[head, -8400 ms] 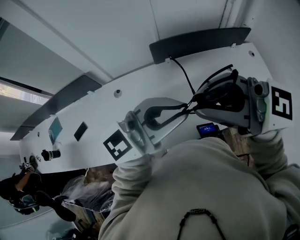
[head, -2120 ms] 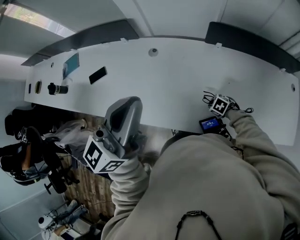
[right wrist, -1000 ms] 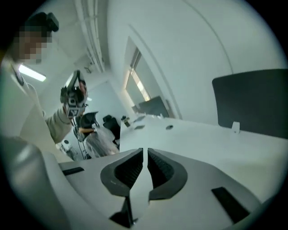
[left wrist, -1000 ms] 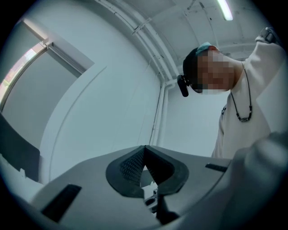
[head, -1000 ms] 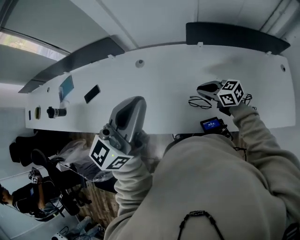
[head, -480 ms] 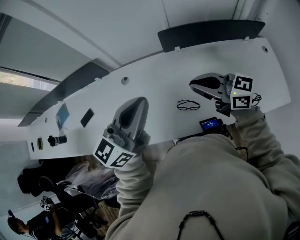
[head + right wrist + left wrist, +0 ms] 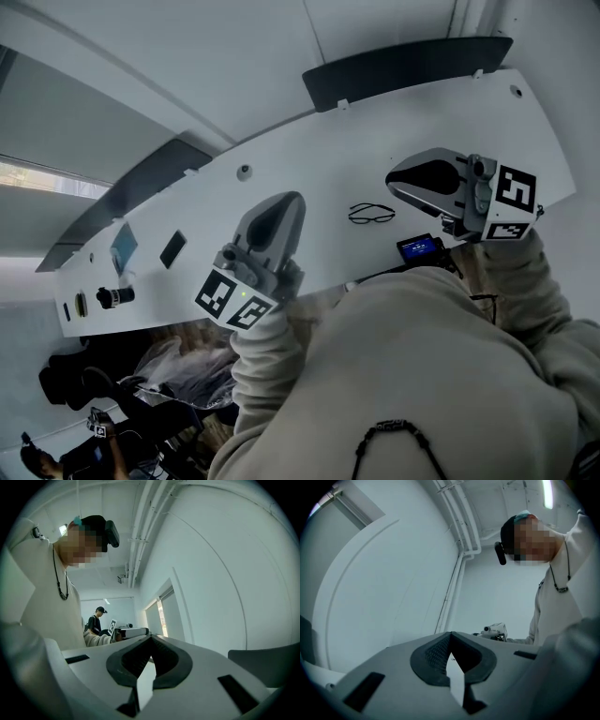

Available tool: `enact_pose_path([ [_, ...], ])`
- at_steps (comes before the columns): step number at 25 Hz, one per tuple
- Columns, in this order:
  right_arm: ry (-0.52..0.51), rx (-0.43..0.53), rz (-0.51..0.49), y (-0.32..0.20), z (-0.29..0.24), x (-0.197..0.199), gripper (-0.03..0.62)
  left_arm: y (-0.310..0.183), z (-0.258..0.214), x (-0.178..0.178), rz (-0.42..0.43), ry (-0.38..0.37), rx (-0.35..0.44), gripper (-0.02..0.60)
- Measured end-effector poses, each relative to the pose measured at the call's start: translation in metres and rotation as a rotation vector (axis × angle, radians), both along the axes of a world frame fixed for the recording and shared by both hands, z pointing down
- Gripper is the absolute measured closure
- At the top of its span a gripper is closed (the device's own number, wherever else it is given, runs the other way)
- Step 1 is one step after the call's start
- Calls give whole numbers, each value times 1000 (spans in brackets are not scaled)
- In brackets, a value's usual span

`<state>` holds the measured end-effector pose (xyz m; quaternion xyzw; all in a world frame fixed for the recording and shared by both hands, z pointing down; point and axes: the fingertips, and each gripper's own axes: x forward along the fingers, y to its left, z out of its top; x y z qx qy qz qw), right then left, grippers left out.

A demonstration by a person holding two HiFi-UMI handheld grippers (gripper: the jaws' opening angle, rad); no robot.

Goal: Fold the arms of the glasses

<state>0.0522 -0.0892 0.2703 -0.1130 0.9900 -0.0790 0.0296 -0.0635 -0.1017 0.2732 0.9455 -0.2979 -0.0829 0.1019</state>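
Note:
In the head view, dark-framed glasses (image 7: 371,214) lie alone on the white table (image 7: 309,159). My right gripper (image 7: 396,177) hovers just right of them and well above the table, pointing left, jaws shut with nothing between them. My left gripper (image 7: 287,202) is raised at the table's near edge, left of the glasses, also shut and empty. The left gripper view shows that gripper (image 7: 451,637) closed tip to tip against a bare wall. The right gripper view shows the right gripper (image 7: 151,641) closed the same way, and neither gripper view shows the glasses.
A small device with a blue screen (image 7: 418,247) sits at the table's near edge under my right hand. A dark phone (image 7: 172,249), a blue card (image 7: 123,247) and a small black camera (image 7: 112,297) lie far left. A person in a cap (image 7: 97,619) sits in the background.
My right gripper has lifted away from the glasses, which stay on the table. The left gripper has shifted a little. The head view has tilted.

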Motion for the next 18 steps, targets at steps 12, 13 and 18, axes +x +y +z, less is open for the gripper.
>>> enact_pose_path([
  [12, 18, 36, -4, 3, -14, -8, 574, -3, -5, -10, 0, 18, 13, 577],
  [13, 20, 38, -5, 3, -14, -8, 574, -3, -5, -10, 0, 18, 13, 577],
  [18, 23, 43, -10, 3, -15, -9, 574, -4, -3, -12, -6, 19, 9, 577],
])
